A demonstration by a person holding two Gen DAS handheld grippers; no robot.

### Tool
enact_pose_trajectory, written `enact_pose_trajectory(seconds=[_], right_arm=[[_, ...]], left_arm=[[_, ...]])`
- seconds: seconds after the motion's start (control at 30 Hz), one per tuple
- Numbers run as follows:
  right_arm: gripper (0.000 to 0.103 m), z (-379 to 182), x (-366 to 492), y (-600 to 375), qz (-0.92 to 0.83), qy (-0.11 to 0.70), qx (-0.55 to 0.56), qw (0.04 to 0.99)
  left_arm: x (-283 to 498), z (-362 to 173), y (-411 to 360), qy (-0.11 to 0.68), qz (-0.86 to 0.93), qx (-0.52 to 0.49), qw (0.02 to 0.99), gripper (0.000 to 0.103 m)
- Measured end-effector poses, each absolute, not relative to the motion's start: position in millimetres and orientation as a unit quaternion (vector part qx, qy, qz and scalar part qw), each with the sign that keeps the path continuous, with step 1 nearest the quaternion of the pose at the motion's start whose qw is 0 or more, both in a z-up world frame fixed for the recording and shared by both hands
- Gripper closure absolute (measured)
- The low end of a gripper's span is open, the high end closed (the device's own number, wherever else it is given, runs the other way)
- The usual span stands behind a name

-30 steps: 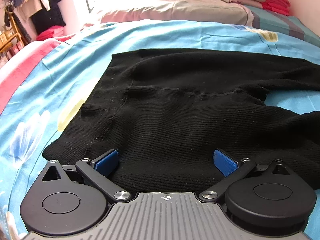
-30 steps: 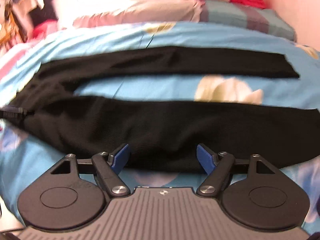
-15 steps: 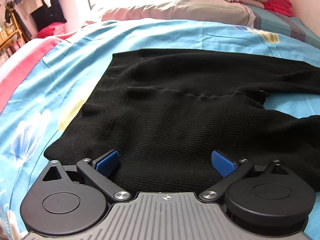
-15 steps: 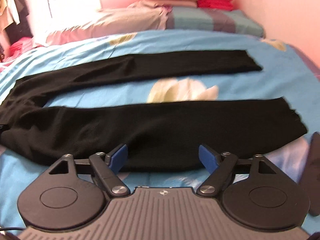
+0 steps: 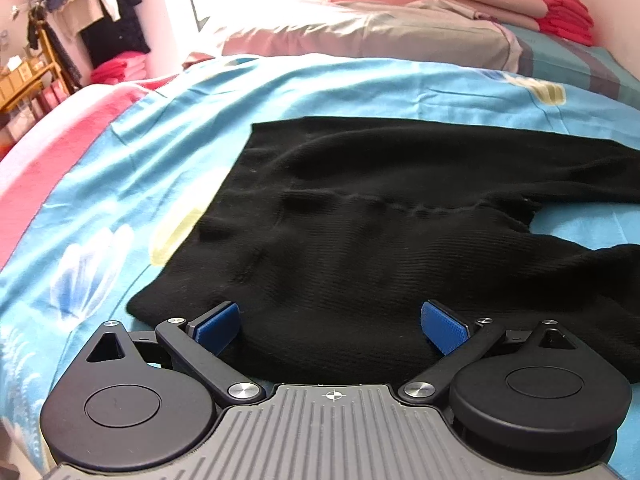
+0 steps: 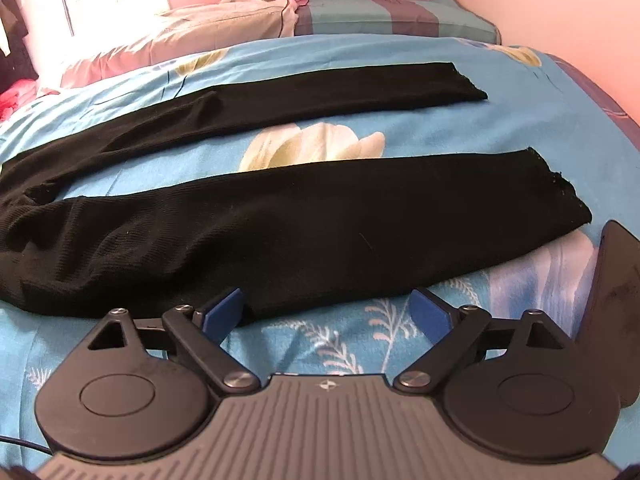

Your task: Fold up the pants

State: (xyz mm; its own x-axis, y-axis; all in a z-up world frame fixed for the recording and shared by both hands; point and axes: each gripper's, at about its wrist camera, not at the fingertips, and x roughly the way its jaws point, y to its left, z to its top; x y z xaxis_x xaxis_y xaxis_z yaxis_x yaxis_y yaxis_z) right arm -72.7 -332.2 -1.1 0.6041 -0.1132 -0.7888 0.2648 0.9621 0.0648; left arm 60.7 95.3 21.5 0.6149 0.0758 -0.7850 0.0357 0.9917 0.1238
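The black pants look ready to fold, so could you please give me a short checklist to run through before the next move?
1. Black pants spread flat on the bedspread: ok.
2. Legs apart, not overlapping: ok.
3. Left gripper open over the waist end: ok.
4. Right gripper at the near leg's edge, jaws opening, nothing pinched: ok.
5. Near leg's edge between the right gripper's pads: not ok; only the left pad reaches the fabric.
6. Dark object at the right clear of the fold: cannot tell.
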Motion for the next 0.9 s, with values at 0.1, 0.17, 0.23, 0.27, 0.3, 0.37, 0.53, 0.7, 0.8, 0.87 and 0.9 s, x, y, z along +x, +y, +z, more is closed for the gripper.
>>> enact_pose_trajectory(seconds=[0.1, 0.17, 0.23, 0.27, 0.3, 0.37, 0.53, 0.7, 0.8, 0.87, 0.9], right_arm=[[0.009, -2, -74, -332, -0.105, 0.432, 0.088, 0.891], [0.009, -2, -75, -332, -0.106, 0.432, 0.088, 0.891], [0.009, -2, -75, -331, -0.106, 0.432, 0.088, 0.891], [0.009, -2, -76, -331, -0.106, 0.433, 0.088, 0.891], [0.008, -2, -76, -331, -0.105, 0.433, 0.088, 0.891], [0.007, -3, -77, -333, -0.104, 0.434, 0.087, 0.890], [0.006, -5, -81, -329, -0.105, 0.436, 0.070, 0.891], [0.006, -6, -83, -329, -0.105, 0.434, 0.069, 0.892], [0.006, -6, -83, -330, -0.104, 0.432, 0.069, 0.893], [0.006, -7, -84, -330, -0.104, 0.430, 0.070, 0.894], [0.006, -7, -84, -330, -0.103, 0.429, 0.070, 0.895]], left_arm=[[61, 21, 102, 0.443, 0.023, 0.062, 0.894, 0.000], [61, 21, 105, 0.445, 0.028, 0.059, 0.893, 0.000], [62, 20, 108, 0.449, 0.033, 0.057, 0.891, 0.000], [62, 19, 109, 0.450, 0.035, 0.057, 0.890, 0.000], [62, 19, 110, 0.451, 0.037, 0.057, 0.890, 0.000], [62, 18, 112, 0.453, 0.039, 0.057, 0.889, 0.000], [62, 17, 115, 0.455, 0.046, 0.056, 0.887, 0.000], [63, 15, 116, 0.459, 0.052, 0.056, 0.885, 0.000], [63, 15, 116, 0.460, 0.054, 0.055, 0.885, 0.000], [63, 15, 116, 0.461, 0.054, 0.055, 0.884, 0.000], [62, 15, 116, 0.462, 0.055, 0.053, 0.884, 0.000]])
